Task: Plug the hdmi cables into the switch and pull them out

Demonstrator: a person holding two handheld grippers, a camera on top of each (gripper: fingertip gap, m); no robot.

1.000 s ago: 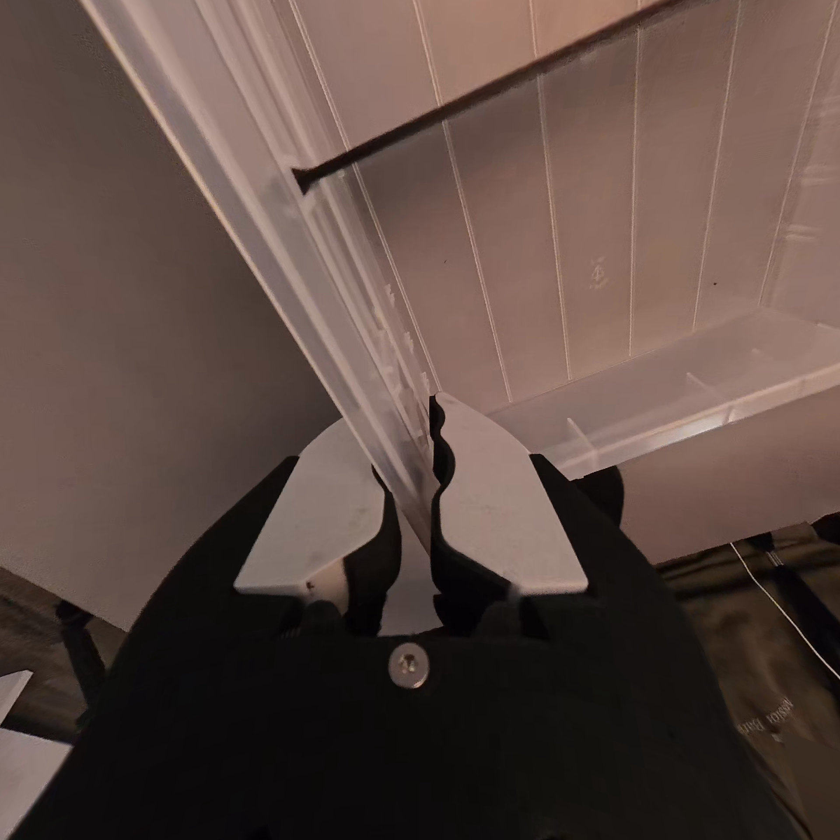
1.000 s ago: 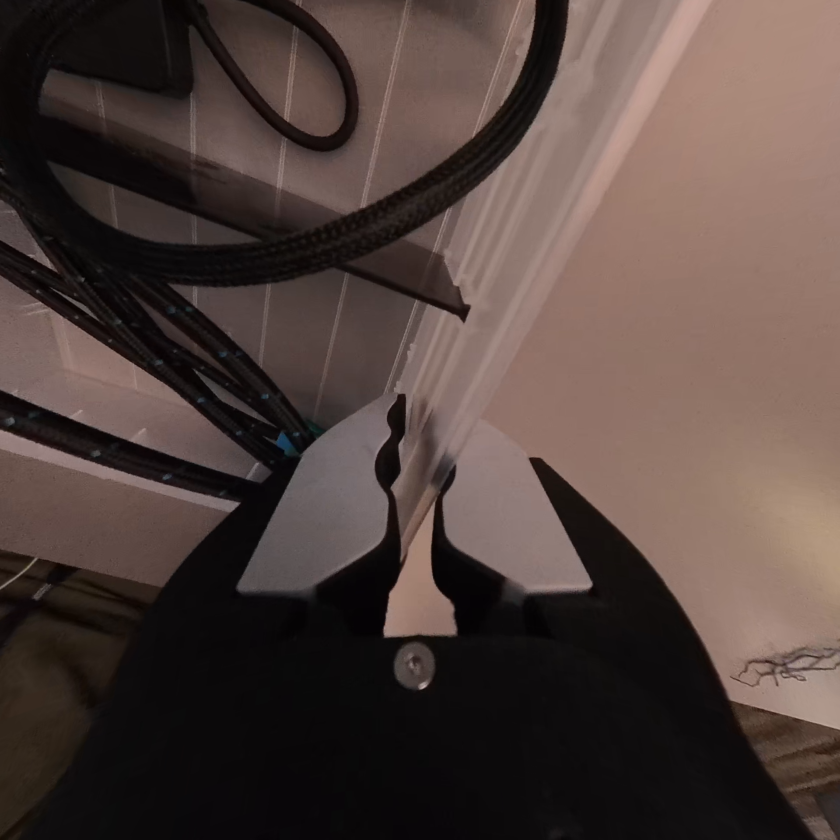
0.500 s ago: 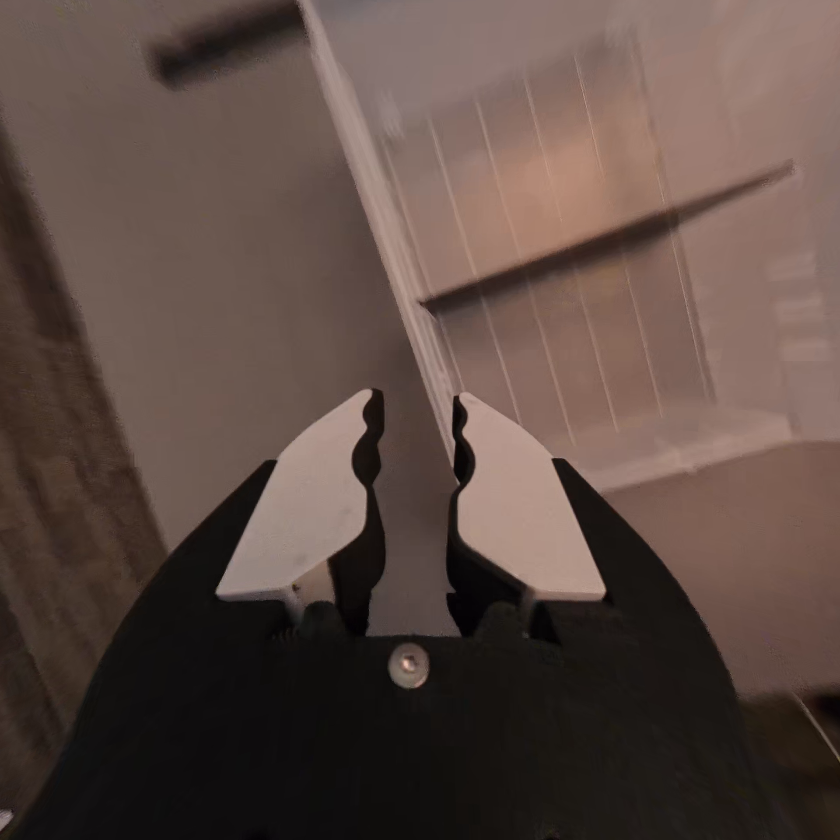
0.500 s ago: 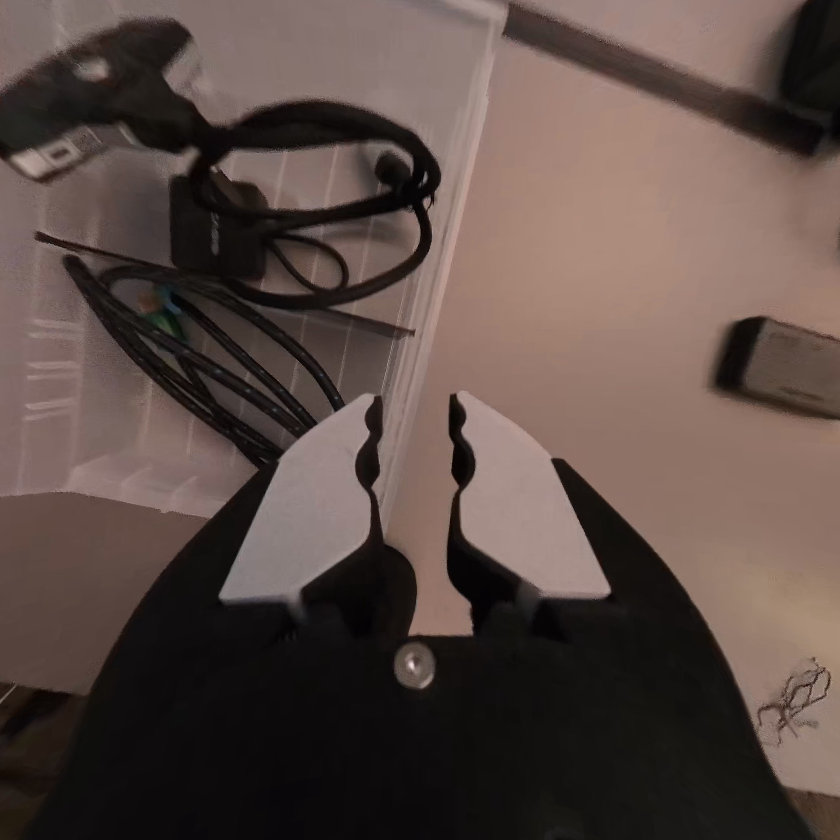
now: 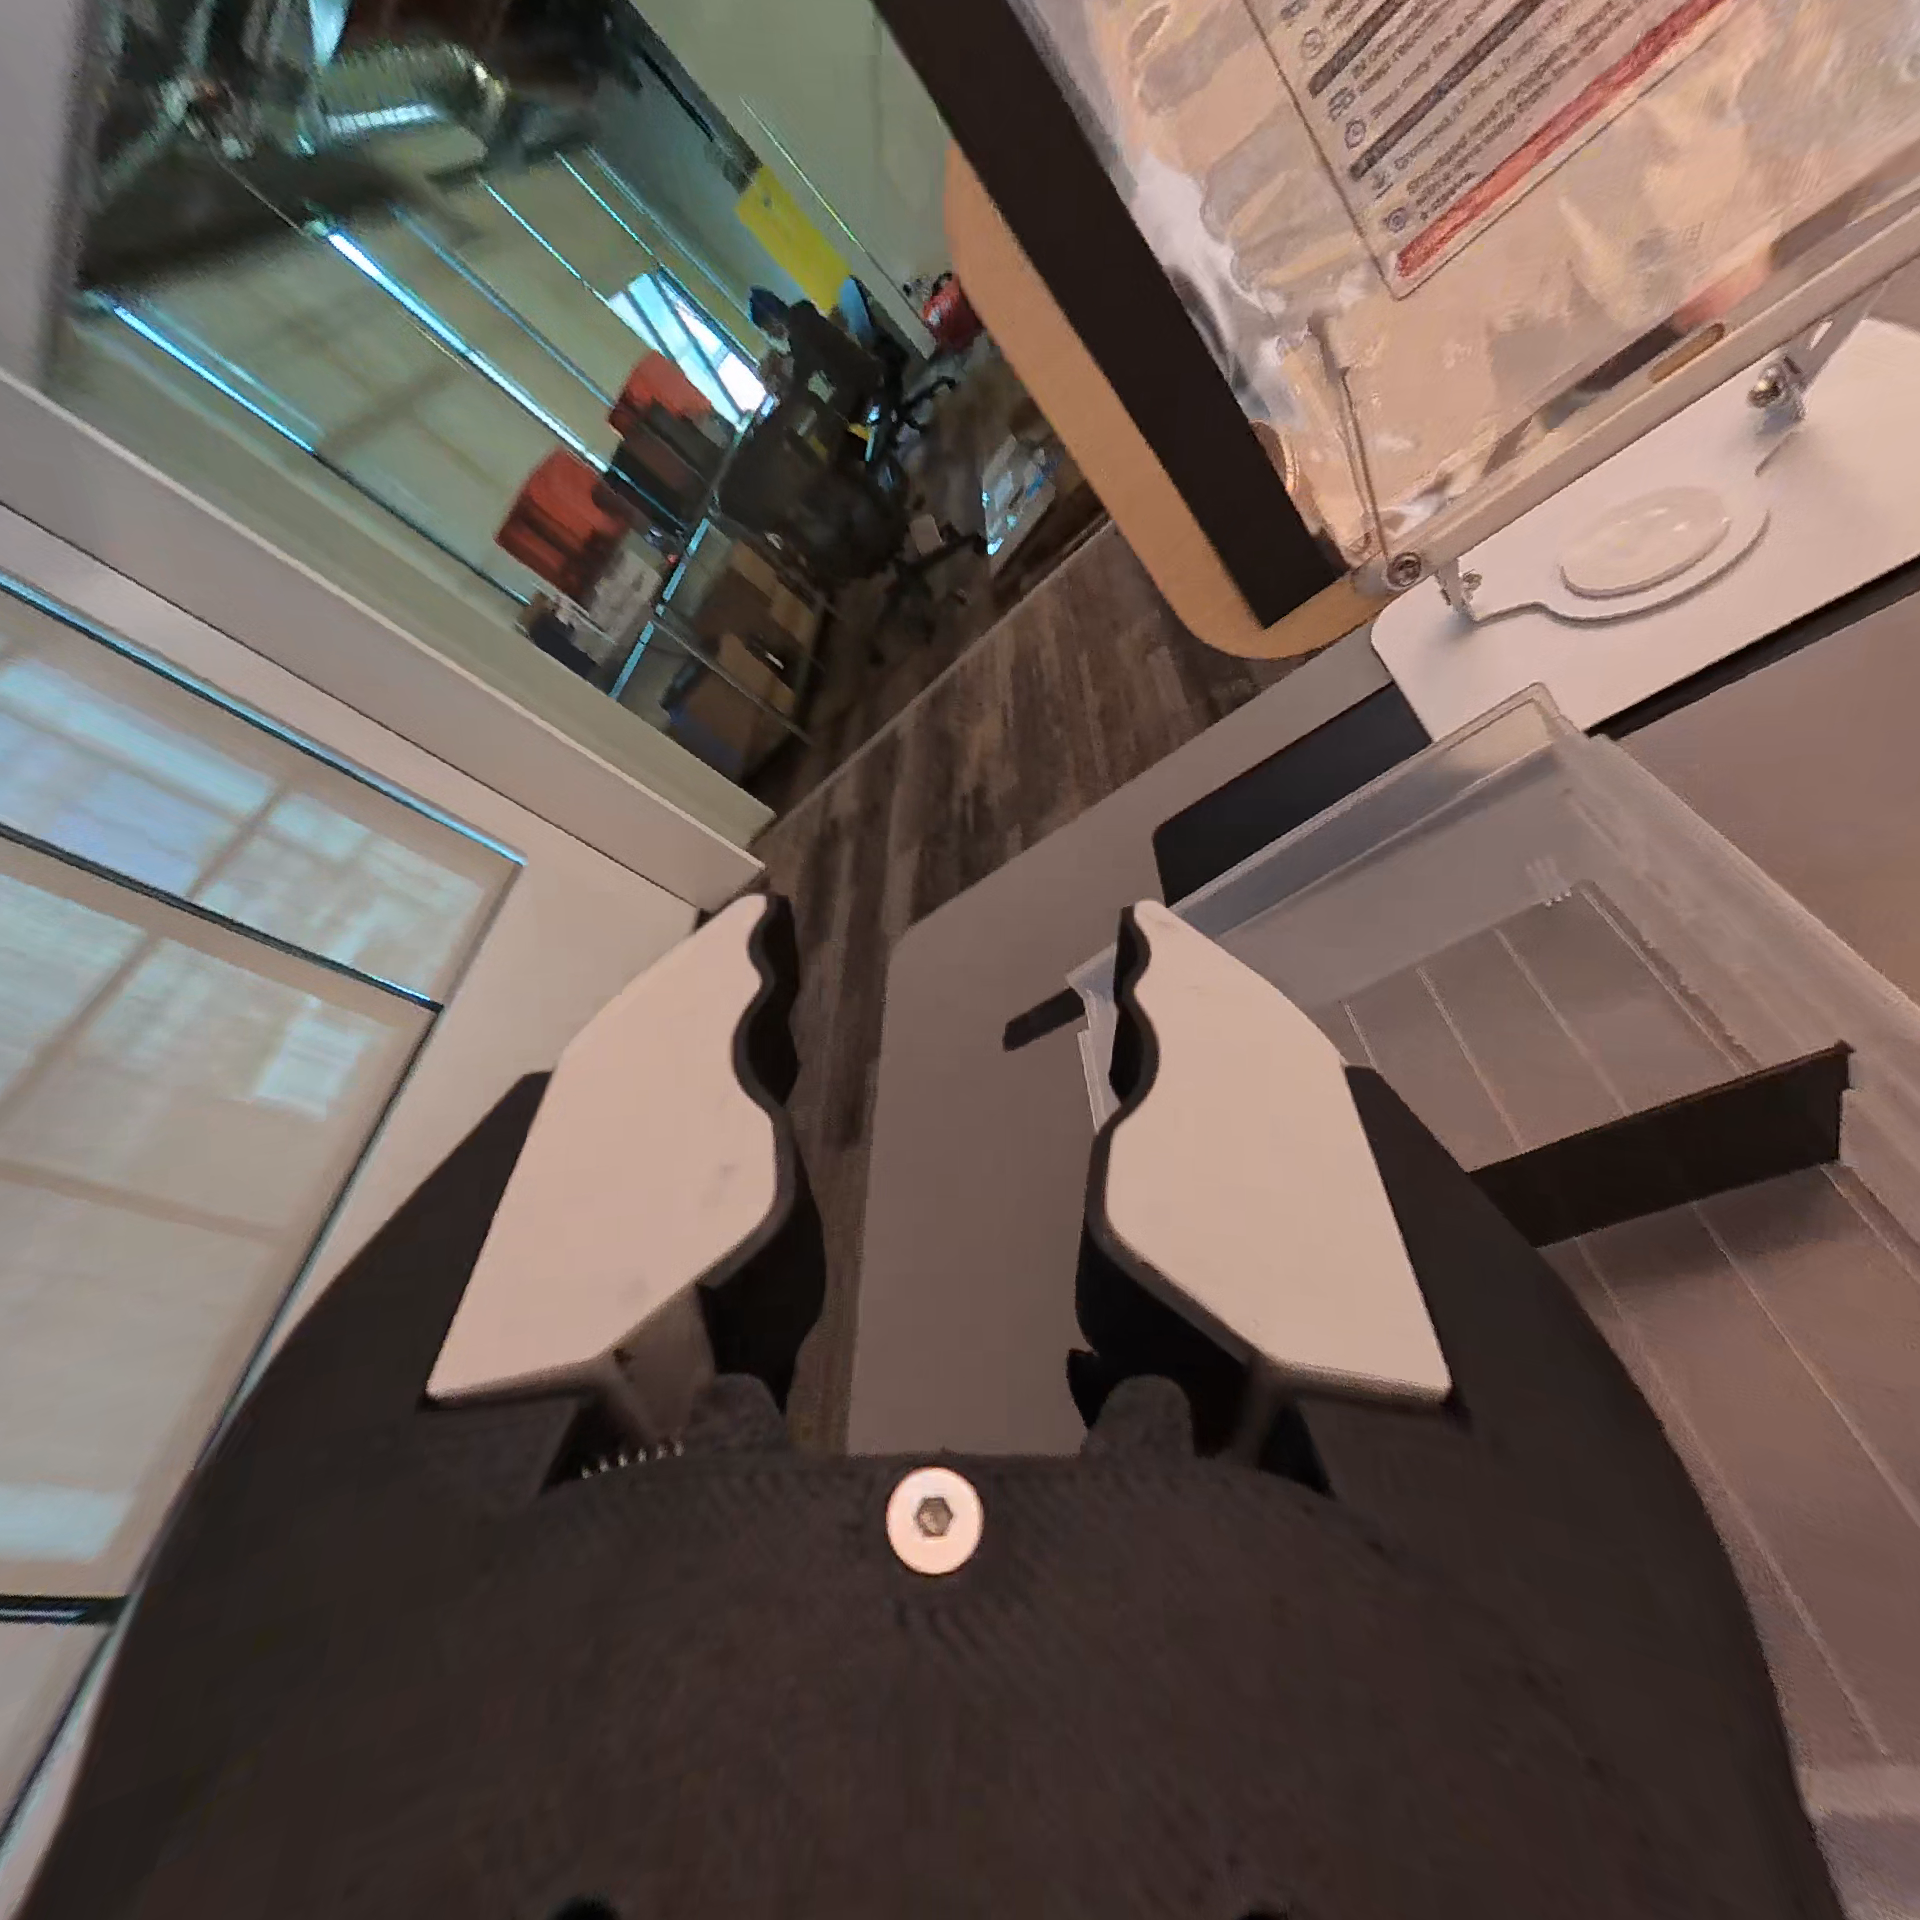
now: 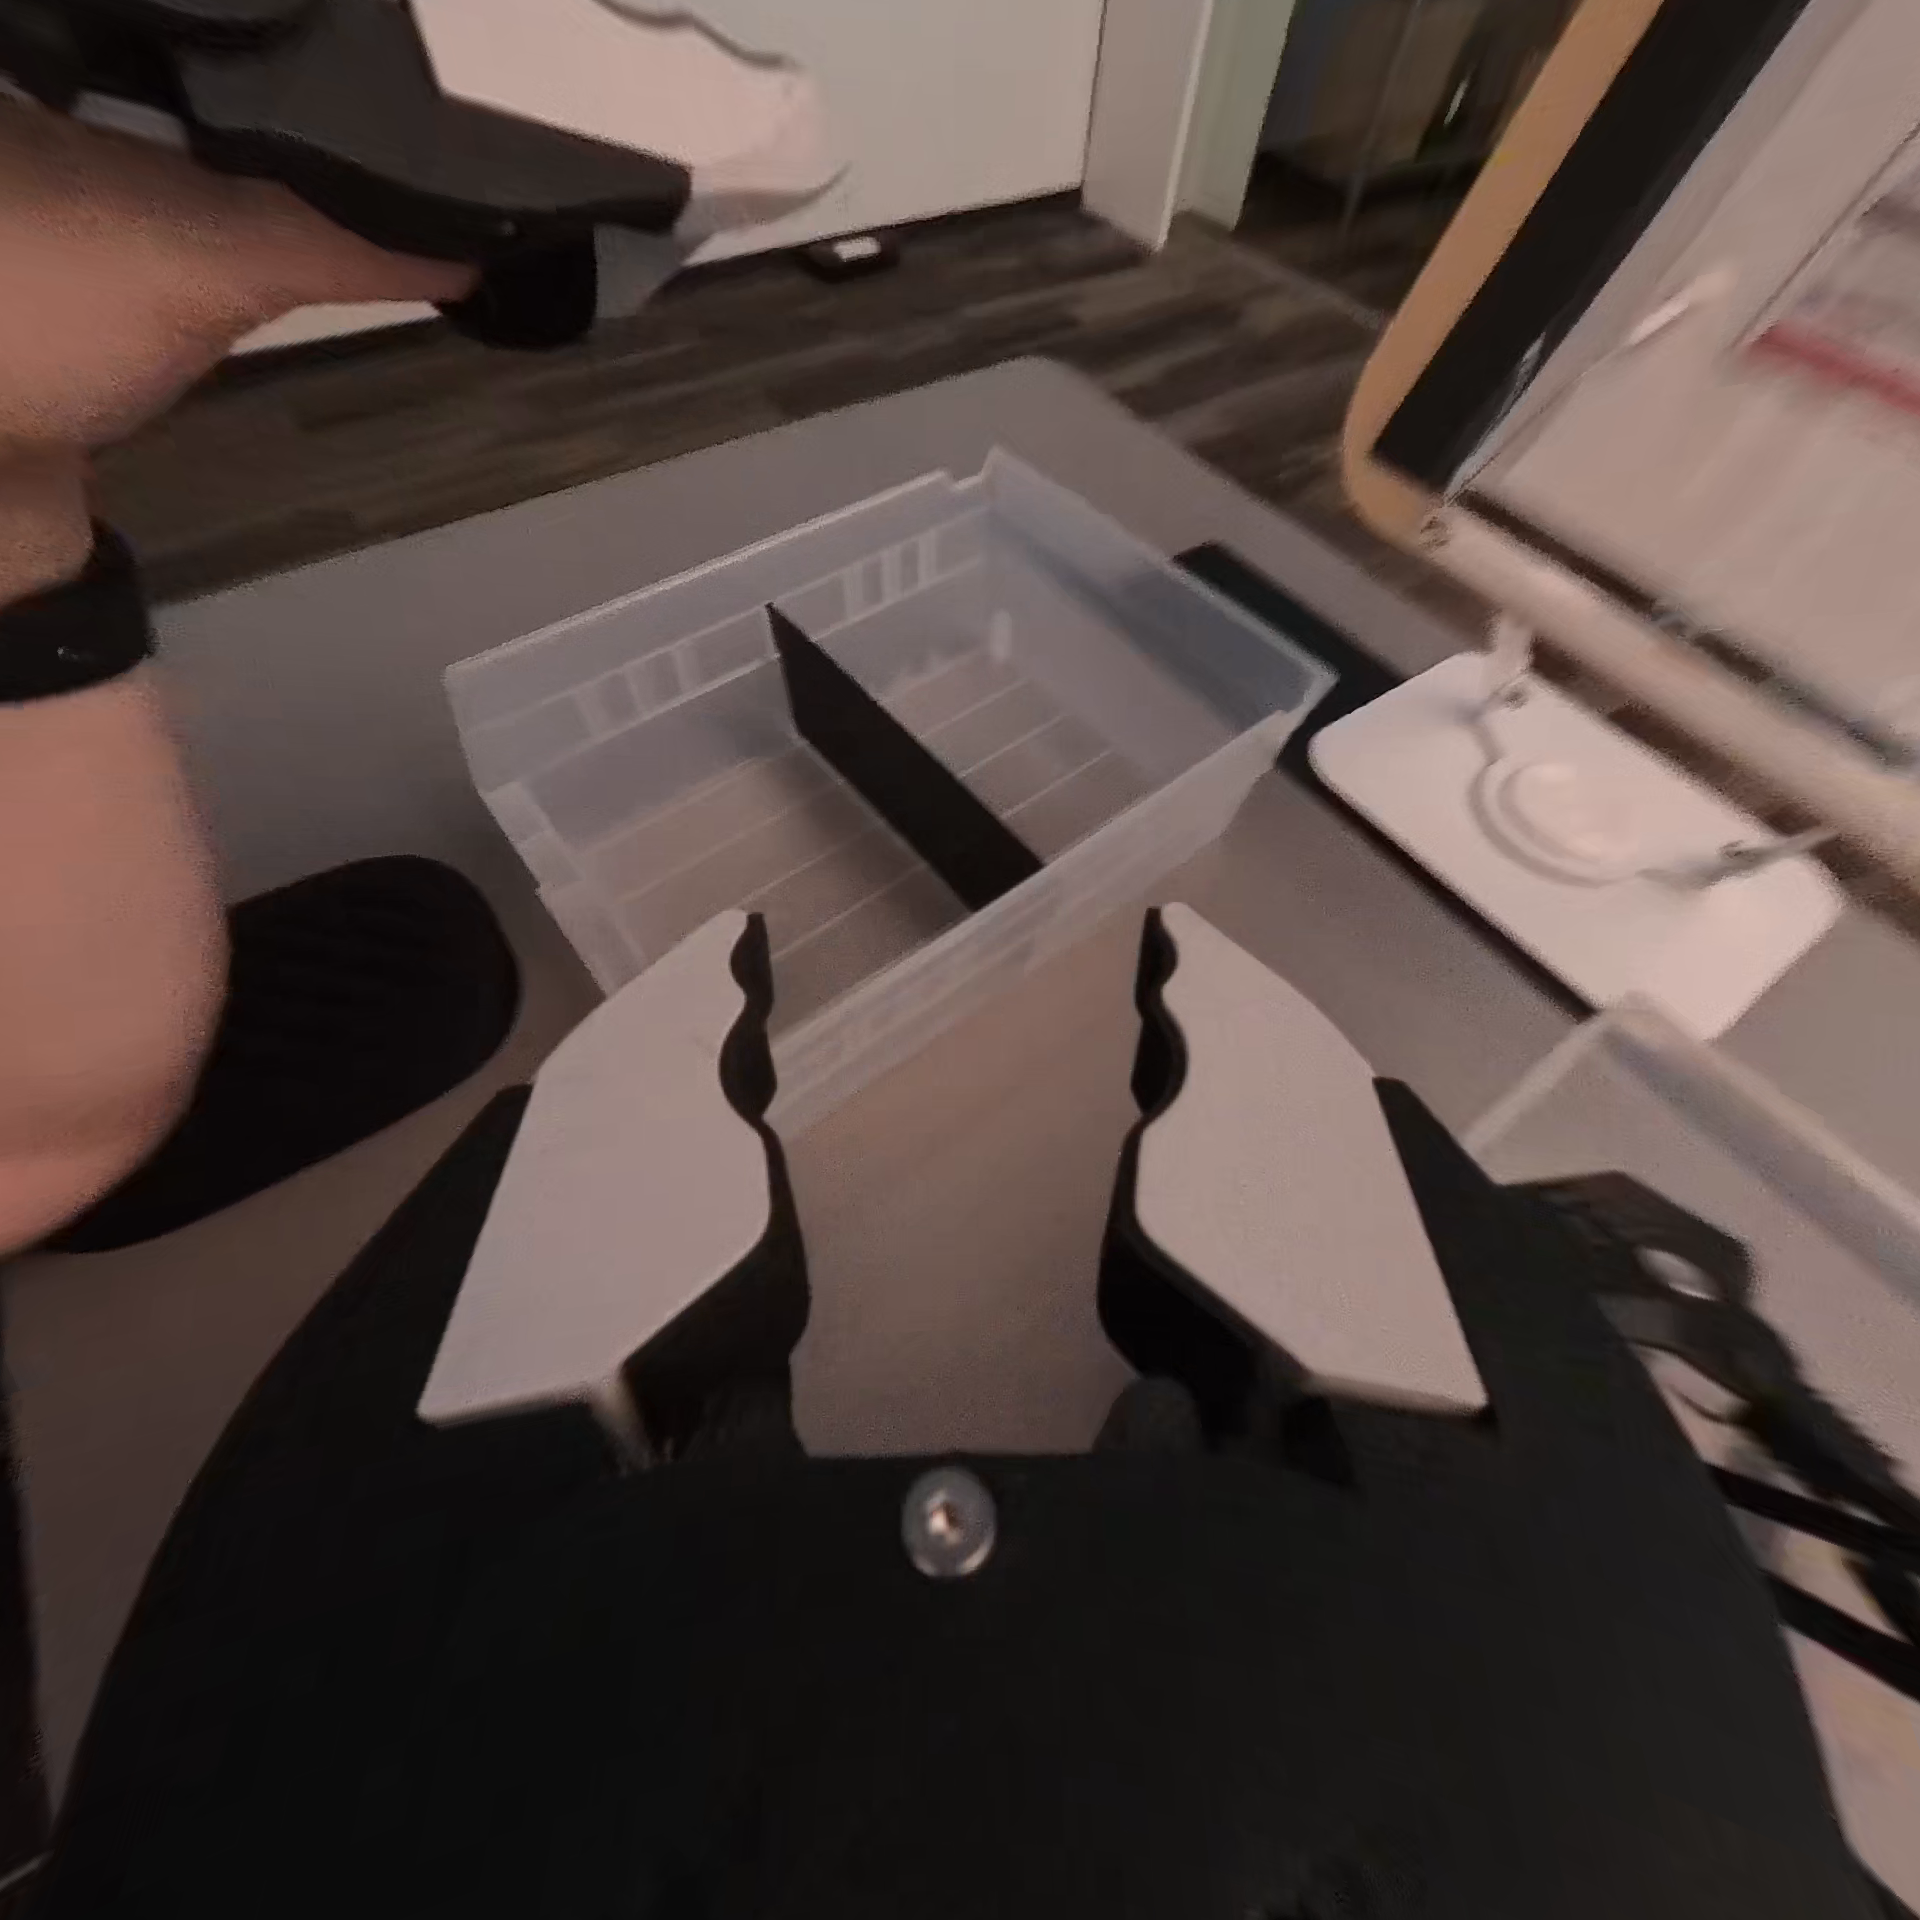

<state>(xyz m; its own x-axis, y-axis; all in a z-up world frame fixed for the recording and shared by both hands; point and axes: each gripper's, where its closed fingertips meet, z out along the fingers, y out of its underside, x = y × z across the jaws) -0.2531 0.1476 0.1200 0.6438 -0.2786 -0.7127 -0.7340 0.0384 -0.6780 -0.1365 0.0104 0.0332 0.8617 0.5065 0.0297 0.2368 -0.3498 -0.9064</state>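
My left gripper [image 5: 951, 935] is open and empty, just left of a clear plastic bin [image 5: 1558, 831] with a black divider [image 5: 1662, 1132]. My right gripper [image 6: 951, 935] is open and empty, just in front of the same bin's near wall [image 6: 1039, 945]. In the right wrist view both compartments beside the divider [image 6: 904, 769] look empty. Black braided cables [image 6: 1714, 1361] lie blurred at the right edge, beside a clear plastic edge [image 6: 1662, 1081]. No switch shows in either view.
The bin stands on a grey table [image 6: 935, 1195]. A clear acrylic stand on a white base [image 6: 1558, 831] is to the bin's right; it also shows in the left wrist view [image 5: 1558, 312]. A person's forearm [image 6: 94, 935] fills the left side, its hand on a black handle [image 6: 436, 156].
Both grippers were shut on the bin's side walls a second ago. They have let go, opened wide and drawn back. The cables seen inside the bin now lie to the right.
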